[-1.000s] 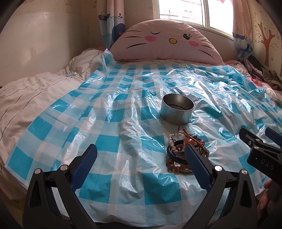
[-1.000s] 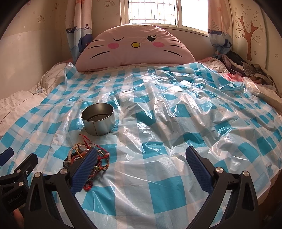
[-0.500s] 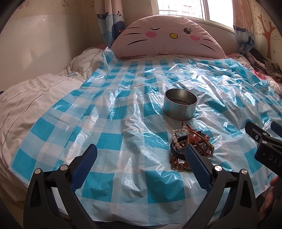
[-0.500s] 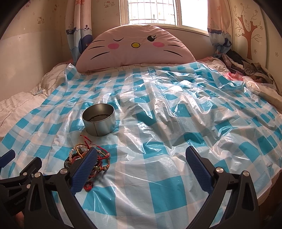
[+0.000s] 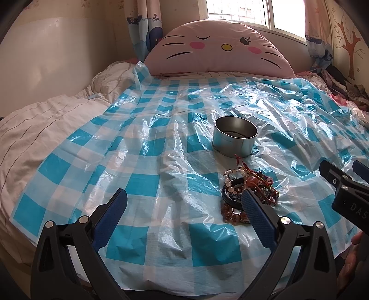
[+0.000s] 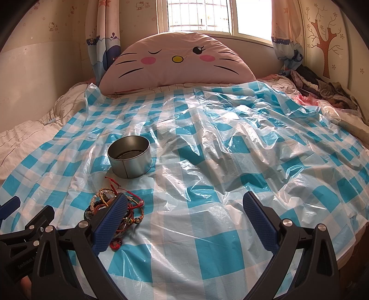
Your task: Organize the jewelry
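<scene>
We are looking into a child's bedroom at home: a cat-face headboard cushion (image 6: 177, 60) is leaning under a barred window (image 6: 198, 16), whale-print curtains (image 6: 103, 43) are hanging beside it, a tree decal (image 6: 325, 46) is decorating the wall, and a blue checked plastic sheet (image 6: 207, 184) is covering the rumpled bed (image 5: 41, 129).

Daylight from the blown-out window (image 6: 200, 16) glares off the plastic sheet (image 6: 230, 147); sharp focus, fisheye edges bend and darken.
</scene>
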Demonstrator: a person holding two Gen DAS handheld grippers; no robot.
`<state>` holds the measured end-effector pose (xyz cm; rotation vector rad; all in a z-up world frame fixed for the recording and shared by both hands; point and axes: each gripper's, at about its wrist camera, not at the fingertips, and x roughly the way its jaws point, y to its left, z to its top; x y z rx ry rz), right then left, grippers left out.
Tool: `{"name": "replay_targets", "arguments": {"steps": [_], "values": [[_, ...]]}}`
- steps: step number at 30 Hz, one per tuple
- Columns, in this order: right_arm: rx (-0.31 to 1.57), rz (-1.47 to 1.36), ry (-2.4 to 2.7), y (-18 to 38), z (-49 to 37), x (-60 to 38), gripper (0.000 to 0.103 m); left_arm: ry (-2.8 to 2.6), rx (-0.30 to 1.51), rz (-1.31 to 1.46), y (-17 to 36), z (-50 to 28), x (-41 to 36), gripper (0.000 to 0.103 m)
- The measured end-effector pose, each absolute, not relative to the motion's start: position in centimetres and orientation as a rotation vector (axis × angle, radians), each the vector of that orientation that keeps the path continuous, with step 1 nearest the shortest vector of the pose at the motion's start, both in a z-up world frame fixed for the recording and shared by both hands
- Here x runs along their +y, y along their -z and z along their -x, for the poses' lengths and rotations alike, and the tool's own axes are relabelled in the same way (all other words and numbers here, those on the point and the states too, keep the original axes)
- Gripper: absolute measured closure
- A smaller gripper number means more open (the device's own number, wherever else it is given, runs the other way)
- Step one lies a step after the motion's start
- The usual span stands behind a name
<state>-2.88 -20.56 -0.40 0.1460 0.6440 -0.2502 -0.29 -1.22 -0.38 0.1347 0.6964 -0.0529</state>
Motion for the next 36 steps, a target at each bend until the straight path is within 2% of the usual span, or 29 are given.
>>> {"name": "replay_targets", "arguments": {"steps": [21,27,36], "values": [[0.643,-0.132,0.247,0.4,2.9,-20.1,0.007,0.057,0.712,-0.131,0.6,0.1,-1.6,0.008],[0.563,-0.218,0.272,-0.4,4.2,-21.5,0.007,0.133,0.716,-0.108,0.5,-0.8,-2.0,0.008],[0.593,-0.319,0.257,0.0,3.9,-23.6,0.007,0.317,0.745,0.006,1.1,-4.3,-4.7,0.009]]}}
